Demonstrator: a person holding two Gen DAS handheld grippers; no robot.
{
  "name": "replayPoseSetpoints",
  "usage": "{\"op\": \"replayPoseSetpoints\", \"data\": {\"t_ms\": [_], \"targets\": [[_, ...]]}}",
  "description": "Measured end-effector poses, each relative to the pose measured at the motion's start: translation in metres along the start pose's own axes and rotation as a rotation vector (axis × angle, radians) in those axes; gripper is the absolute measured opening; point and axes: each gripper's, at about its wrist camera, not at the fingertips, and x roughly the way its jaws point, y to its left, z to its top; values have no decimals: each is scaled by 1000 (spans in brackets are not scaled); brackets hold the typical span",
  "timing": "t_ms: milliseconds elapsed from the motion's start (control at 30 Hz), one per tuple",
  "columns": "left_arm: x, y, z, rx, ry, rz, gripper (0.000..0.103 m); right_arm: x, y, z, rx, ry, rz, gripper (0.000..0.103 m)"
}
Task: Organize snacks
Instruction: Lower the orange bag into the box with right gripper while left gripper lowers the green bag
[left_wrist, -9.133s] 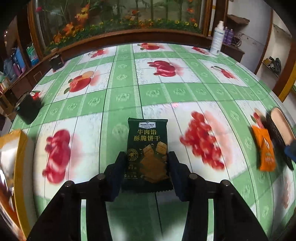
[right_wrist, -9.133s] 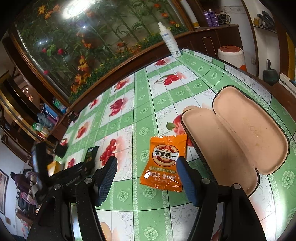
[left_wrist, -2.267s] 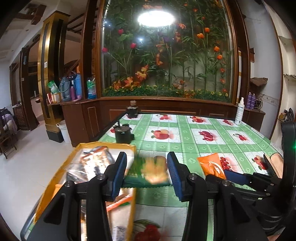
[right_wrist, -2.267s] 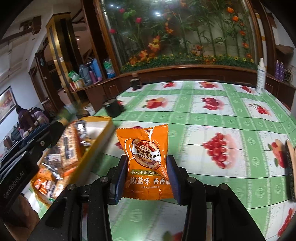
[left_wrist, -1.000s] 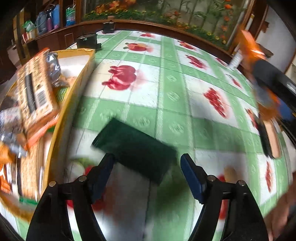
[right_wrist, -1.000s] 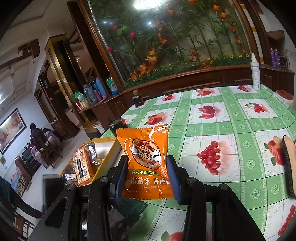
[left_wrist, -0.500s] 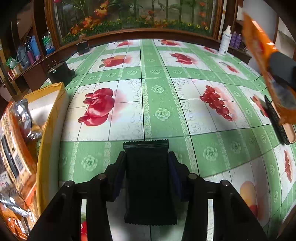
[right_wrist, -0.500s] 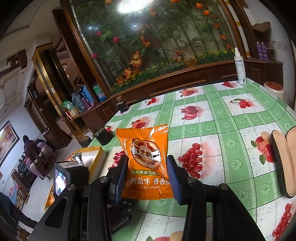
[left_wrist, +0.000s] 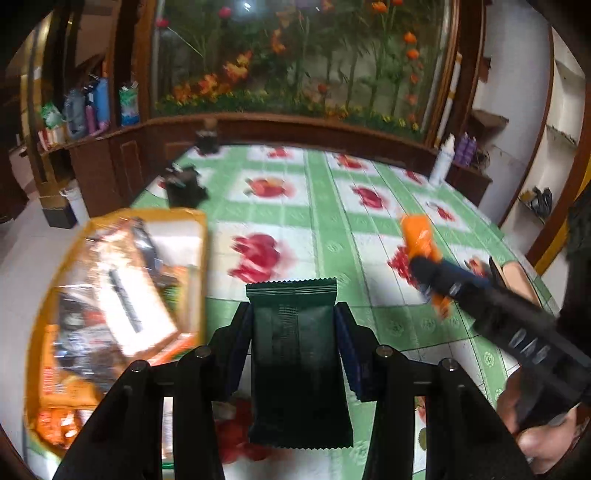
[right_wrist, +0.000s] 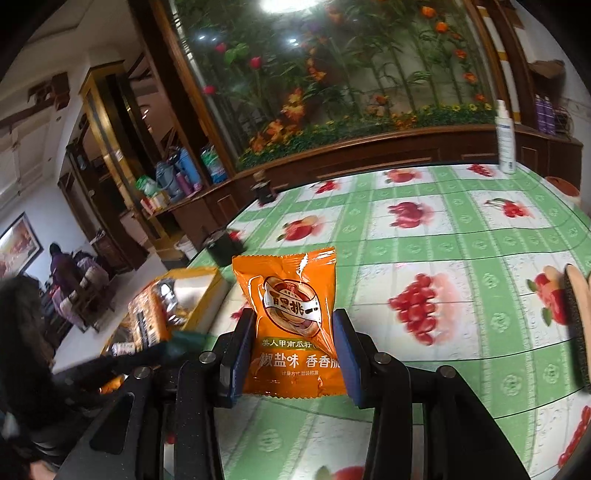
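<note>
At inspection both packets were in transit: the left gripper (left_wrist: 294, 343) clamped a dark green snack packet (left_wrist: 297, 363) beside the yellow snack box (left_wrist: 201, 236), the right gripper (right_wrist: 295, 354) clamped an orange seed packet (right_wrist: 291, 325) above the tablecloth (right_wrist: 461, 236); the next move appeared to require carrying each over the box before release.

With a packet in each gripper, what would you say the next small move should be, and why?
Probably swing the left gripper leftward over the yellow box and let go there. It is shut on the dark green packet, the box sits just to its left with other snacks inside, and the right gripper holds the orange packet farther away.
</note>
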Motion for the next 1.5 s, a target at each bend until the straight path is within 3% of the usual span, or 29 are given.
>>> {"op": "replayPoseSetpoints", "data": {"t_ms": [200,467,767,900,1500], "targets": [[-33,35,-2,-28,-71,86,44,13,47,-16,-88,52,65,46],[-53,85,-19,-86,-100,188,44,31,101,-36,-167,105,134,46],[-56,141,-41,-169,-90,242,44,55,156,-47,-243,144,171,46],[-50,154,-50,-204,-80,223,44,68,174,-50,-270,158,174,46],[-31,166,-60,-231,-88,279,45,127,179,-60,-273,254,122,46]]}}
